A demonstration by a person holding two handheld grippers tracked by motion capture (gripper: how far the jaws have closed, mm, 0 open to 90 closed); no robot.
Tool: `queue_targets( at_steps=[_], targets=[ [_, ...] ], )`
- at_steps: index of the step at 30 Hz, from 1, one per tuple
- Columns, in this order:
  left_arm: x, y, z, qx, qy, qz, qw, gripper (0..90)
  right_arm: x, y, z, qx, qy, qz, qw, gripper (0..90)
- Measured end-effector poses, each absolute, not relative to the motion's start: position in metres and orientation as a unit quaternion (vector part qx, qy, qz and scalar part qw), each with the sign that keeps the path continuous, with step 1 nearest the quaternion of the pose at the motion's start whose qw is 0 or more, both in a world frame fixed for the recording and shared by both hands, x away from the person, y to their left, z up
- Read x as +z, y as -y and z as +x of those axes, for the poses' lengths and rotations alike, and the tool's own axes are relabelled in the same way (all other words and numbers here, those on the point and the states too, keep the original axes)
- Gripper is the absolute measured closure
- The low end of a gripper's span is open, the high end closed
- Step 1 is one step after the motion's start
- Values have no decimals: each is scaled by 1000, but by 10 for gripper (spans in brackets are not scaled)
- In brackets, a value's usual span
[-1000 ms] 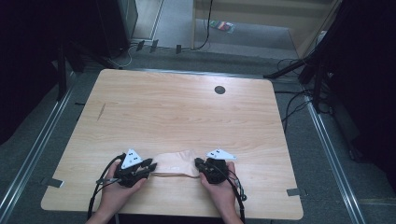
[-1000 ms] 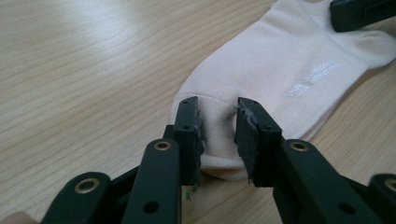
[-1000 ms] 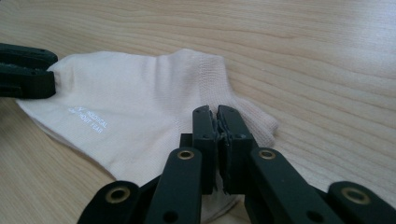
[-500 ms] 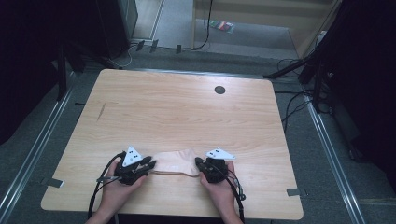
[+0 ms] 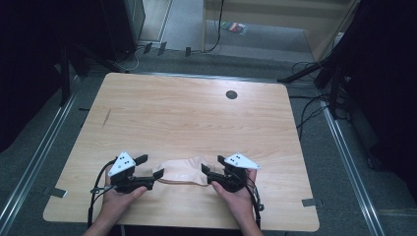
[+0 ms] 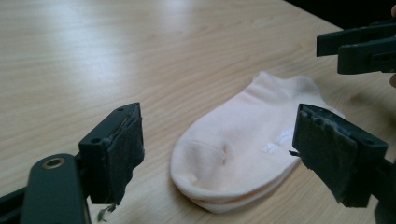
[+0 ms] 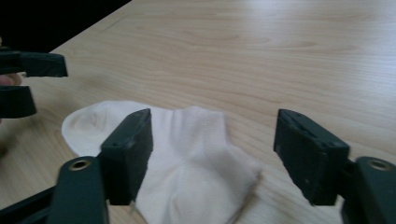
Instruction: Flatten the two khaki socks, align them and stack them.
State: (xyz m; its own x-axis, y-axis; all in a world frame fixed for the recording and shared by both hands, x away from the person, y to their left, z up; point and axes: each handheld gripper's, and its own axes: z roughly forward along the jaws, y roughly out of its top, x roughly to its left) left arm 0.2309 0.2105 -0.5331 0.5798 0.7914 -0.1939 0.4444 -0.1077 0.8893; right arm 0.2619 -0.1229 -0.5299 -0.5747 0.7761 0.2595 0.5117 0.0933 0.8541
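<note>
The tabletop (image 5: 196, 118) is a pale wood rectangle, bare across its far and middle stretches, with a small dark round grommet (image 5: 231, 94) near the far edge. All the work sits close to the near edge, so open room lies ahead of both hands and out to the left and right sides.

A pale sock (image 5: 181, 171) lies flat on the wood between the two claws, its length running left to right — the rounded toe toward the left, the ribbed cuff end toward the right. It is folded double, with two layers showing at the toe edge in the left gripper view (image 6: 243, 154).

The left claw (image 5: 150, 172) has just been opening; its jaws stand wide on either side of the toe, pads clear of the fabric. The right claw (image 5: 209, 173) has likewise just been opening — jaws wide, astride the cuff end (image 7: 196, 158), pressing nothing.
</note>
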Motion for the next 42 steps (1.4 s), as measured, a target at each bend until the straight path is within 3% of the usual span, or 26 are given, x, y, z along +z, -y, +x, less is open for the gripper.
queue_targets(
  at_steps=[3, 6, 17, 42],
  targets=[
    [-531, -219, 232, 176, -432, 718, 516, 115, -525, 137, 265, 503, -718, 460, 143, 161],
    [-530, -226, 233, 174, -436, 715, 518, 106, -523, 144, 265, 500, -716, 464, 151, 141],
    [-529, -269, 238, 205, -483, 687, 503, 105, -519, 189, 269, 498, -690, 498, 170, 141],
    [-544, -333, 226, 245, -529, 672, 458, 100, -530, 251, 258, 462, -681, 532, 198, 140]
  ],
)
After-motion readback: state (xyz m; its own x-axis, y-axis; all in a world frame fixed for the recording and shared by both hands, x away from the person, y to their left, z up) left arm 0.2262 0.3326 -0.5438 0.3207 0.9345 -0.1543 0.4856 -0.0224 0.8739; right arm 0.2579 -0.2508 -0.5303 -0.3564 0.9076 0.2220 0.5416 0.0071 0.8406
